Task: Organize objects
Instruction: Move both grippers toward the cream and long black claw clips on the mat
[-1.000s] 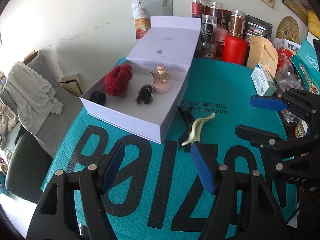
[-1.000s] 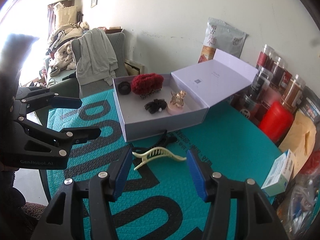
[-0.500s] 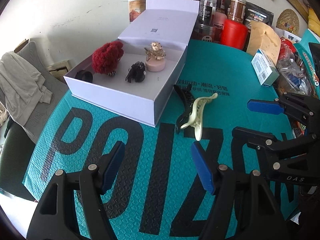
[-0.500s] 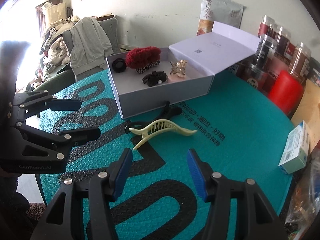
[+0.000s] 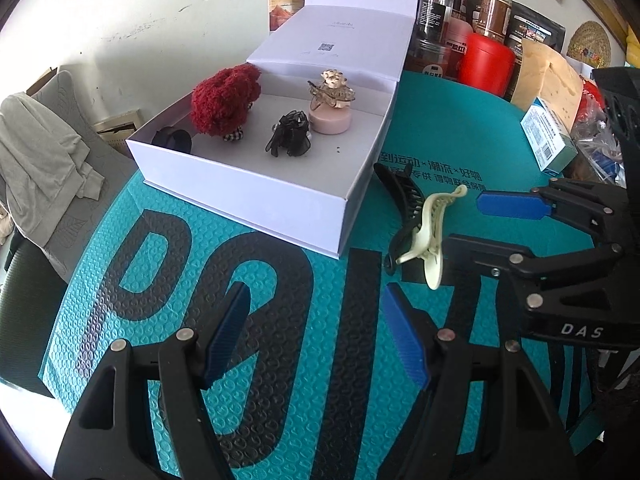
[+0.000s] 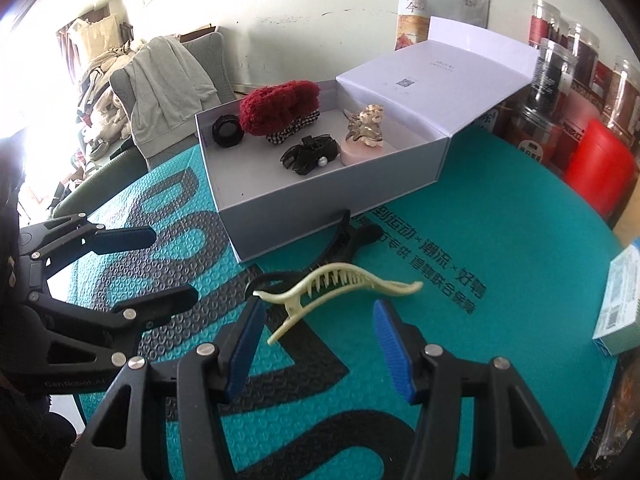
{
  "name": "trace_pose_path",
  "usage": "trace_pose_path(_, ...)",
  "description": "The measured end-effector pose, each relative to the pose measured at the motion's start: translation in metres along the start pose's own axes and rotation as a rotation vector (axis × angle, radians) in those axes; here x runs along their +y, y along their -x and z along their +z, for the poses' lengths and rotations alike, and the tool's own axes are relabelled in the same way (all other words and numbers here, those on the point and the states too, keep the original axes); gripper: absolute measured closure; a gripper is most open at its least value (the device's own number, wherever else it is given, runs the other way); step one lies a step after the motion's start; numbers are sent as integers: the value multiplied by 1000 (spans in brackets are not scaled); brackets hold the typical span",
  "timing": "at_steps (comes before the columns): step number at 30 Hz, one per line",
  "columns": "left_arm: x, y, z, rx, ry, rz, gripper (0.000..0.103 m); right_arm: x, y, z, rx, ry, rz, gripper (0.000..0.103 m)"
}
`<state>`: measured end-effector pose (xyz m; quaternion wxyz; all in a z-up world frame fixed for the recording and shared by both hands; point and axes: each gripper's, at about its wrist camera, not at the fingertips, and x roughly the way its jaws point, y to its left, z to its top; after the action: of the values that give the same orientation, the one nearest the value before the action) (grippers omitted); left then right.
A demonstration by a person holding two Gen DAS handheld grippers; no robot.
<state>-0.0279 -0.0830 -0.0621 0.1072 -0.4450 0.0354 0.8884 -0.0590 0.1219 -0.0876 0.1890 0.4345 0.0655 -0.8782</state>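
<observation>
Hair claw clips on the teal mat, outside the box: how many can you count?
2: a cream claw clip nearest the right gripper, and a black claw clip behind it, beside the white box.

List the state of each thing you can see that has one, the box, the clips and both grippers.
White gift box: lid open, hinged back.
Cream claw clip: closed, lying on the mat outside the box.
Black claw clip: on the mat beside the box, partly under the cream clip.
Red scrunchie: inside the box.
Black bow clip: inside the box.
Left gripper: jaws open, empty.
Right gripper: jaws open, empty, near the cream clip.
</observation>
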Motion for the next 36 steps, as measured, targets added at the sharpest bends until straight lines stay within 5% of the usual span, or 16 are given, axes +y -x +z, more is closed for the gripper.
trace_pose_path(16,-5,-5,11,-16,-33,-45,36,-23,-32,5,45,-142,94,46)
trace_pose_path(19,-8,-5,12,-17,-39,-46,36,-25,-29,4,40,-145,114,58)
trace_pose_path(24,-11,-3,14,-26,-41,-52,36,-30,-24,0,42,-144,93,67)
trace_pose_path(32,-24,-7,18,-45,-60,-68,37,-45,-13,-11,43,-155,14,67)
trace_pose_path(36,-32,-13,19,-43,-80,-77,47,-55,-12,-17,55,-167,-18,67)
